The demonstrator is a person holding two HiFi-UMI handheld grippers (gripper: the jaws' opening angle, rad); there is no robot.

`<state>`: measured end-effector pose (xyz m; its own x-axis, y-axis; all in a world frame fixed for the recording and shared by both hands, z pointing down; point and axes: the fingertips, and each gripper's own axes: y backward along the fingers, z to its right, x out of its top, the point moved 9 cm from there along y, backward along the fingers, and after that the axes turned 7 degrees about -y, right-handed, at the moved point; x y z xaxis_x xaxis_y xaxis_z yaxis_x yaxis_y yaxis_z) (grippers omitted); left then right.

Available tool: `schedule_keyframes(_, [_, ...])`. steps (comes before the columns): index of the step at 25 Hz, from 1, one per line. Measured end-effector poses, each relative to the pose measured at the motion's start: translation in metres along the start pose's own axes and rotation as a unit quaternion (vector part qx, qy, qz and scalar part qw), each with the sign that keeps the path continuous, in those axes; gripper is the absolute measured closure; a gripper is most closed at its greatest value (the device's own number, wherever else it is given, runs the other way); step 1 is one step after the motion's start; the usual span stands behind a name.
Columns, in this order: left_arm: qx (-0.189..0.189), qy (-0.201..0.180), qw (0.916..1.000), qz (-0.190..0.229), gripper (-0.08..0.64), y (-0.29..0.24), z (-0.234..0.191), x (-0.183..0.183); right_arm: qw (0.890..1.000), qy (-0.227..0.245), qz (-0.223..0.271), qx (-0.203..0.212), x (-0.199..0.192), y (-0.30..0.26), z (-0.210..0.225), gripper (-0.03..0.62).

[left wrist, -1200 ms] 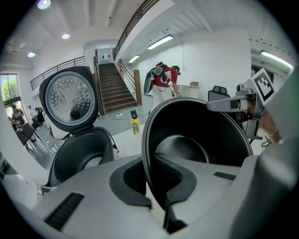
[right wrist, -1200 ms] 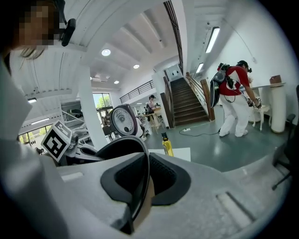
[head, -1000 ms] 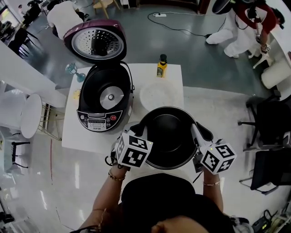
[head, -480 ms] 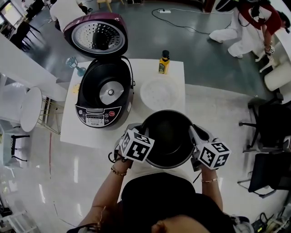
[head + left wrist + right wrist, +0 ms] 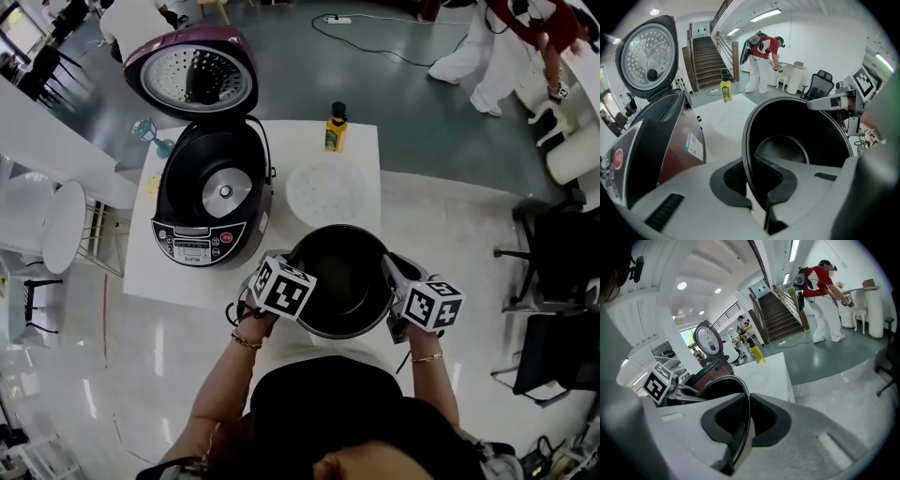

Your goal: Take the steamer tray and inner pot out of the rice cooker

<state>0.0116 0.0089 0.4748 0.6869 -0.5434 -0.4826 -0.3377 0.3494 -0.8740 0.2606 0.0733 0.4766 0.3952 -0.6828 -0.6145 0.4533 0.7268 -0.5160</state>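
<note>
Honestly, the inner pot (image 5: 345, 279) could tilt and slip free if either thin rim grip slackens over the near edge of the tabletop (image 5: 150, 272), beside the rice cooker (image 5: 211, 202). My left tongs (image 5: 757, 180) and right tongs (image 5: 747, 420), nearly closed, pinch opposite sides of its rim. The steamer tray (image 5: 325, 192) lies just beyond.

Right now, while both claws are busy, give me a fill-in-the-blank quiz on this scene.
1. The left claw and right claw each pinch the rim of the black ____.
2. The rice cooker has its lid ____.
3. The steamer tray lies on the white ____.
Missing: inner pot; open; table.
</note>
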Motion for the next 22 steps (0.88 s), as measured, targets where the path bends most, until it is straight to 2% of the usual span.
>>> schedule_keyframes(11, [-0.008,0.004,0.9998,-0.015,0.548,-0.019,-0.007,0.002,1.000,-0.015,-0.016,-0.003,0.000,-0.015,0.013,0.555])
schedule_keyframes(22, [-0.014,0.014,0.9998,-0.008,0.548,-0.021,-0.011,0.003,1.000,-0.014,-0.012,0.002,0.002,-0.019,0.014,0.555])
